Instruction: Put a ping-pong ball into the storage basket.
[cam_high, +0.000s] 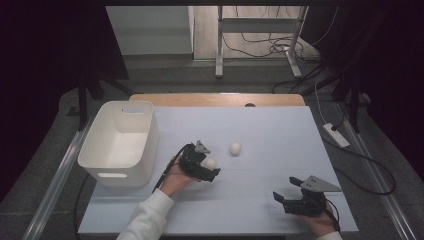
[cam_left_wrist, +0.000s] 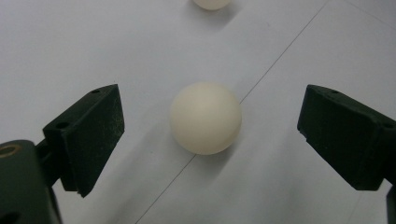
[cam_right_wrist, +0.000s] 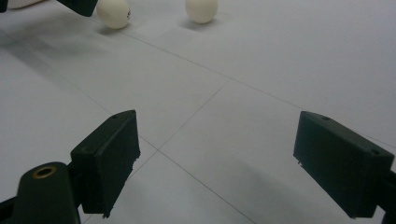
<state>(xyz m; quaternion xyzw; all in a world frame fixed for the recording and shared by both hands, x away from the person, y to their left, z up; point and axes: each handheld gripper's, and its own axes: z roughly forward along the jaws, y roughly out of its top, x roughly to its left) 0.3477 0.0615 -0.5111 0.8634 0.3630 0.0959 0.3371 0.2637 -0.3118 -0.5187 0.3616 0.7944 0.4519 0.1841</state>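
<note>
Two cream-white balls lie on the pale table. The near ball (cam_high: 210, 163) (cam_left_wrist: 206, 117) (cam_right_wrist: 113, 12) rests between the spread jaws of my left gripper (cam_high: 209, 168) (cam_left_wrist: 210, 135), which is open around it without touching. The far ball (cam_high: 235, 148) (cam_left_wrist: 211, 3) (cam_right_wrist: 201, 9) lies a little beyond it, to the right. My right gripper (cam_high: 287, 190) (cam_right_wrist: 233, 158) is open over bare table near the front right corner, with nothing between its jaws.
A white plastic bin (cam_high: 120, 142) with handle slots stands at the table's left side. The table's wooden far edge (cam_high: 220, 99) lies behind. Cables and a metal frame (cam_high: 260, 37) sit on the floor beyond. Thin seams cross the table surface (cam_high: 270, 135).
</note>
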